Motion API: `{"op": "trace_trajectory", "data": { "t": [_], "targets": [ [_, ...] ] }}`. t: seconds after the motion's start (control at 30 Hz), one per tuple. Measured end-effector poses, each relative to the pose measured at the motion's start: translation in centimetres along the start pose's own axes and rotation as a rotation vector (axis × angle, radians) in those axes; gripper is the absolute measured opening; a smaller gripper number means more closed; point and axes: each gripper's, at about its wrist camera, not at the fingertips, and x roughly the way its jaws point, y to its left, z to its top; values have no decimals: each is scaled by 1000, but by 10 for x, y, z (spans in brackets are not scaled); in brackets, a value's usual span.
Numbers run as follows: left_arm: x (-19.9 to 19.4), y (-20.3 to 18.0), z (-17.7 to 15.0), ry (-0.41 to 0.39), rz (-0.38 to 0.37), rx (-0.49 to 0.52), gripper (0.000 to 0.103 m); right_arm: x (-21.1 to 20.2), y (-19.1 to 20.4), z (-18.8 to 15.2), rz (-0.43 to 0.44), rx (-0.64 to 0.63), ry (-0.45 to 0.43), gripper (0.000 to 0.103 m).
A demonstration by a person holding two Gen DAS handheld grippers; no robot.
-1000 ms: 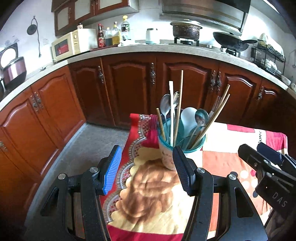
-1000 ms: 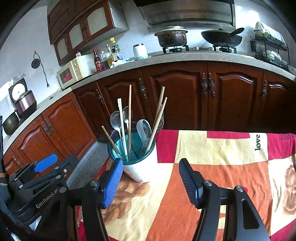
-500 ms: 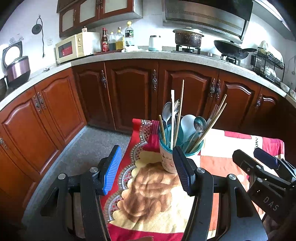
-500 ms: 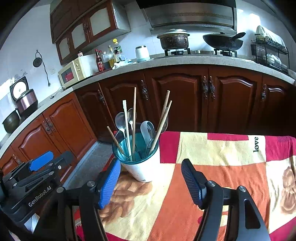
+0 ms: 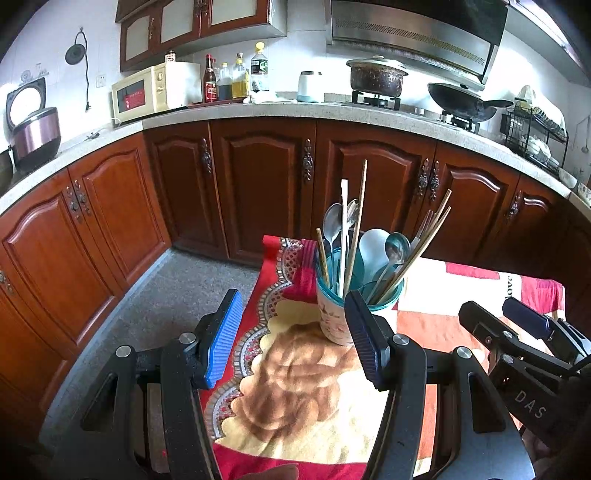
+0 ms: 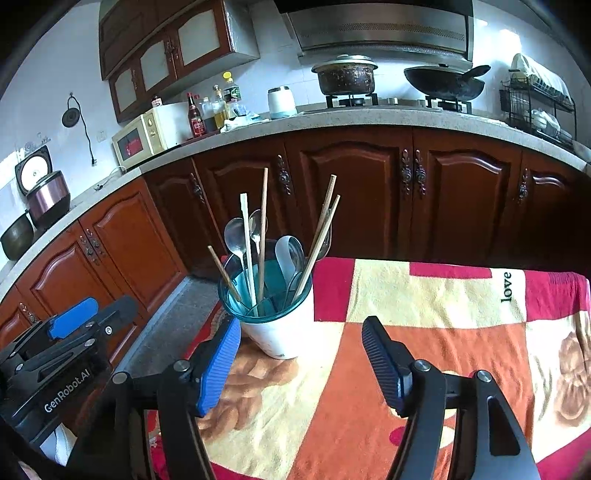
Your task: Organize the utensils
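Grippers hover over a patterned blanket (image 6: 424, 295): the left gripper (image 5: 291, 343) and the right gripper (image 6: 301, 363), its jaws just widened, both gape empty. Just beyond their tips, a utensil holder (image 6: 275, 325) stands upright, bristling with chopsticks (image 6: 319, 236) and spoons (image 6: 234, 232).

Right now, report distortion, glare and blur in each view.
Left wrist view: fisheye bends the countertop into an arc, corners vignetted black, range hood glares, utensil holder sharp. Right wrist view: same curvature, daylight washes the dish rack, blanket crisp.
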Motion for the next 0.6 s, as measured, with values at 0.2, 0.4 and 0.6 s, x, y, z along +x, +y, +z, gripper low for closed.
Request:
{"op": "trace_trajectory", "data": {
  "t": [0.2,0.4,0.6],
  "targets": [
    [1,0,-1,0,-1,-2,58,2,0,0,-3,2,1,66],
    [4,0,0,7,3,3,58,5,0,0,-4,-5,6,66],
    [4,1,0,6,2,2,58,8,0,0,-5,-2,9,66]
  ]
}}
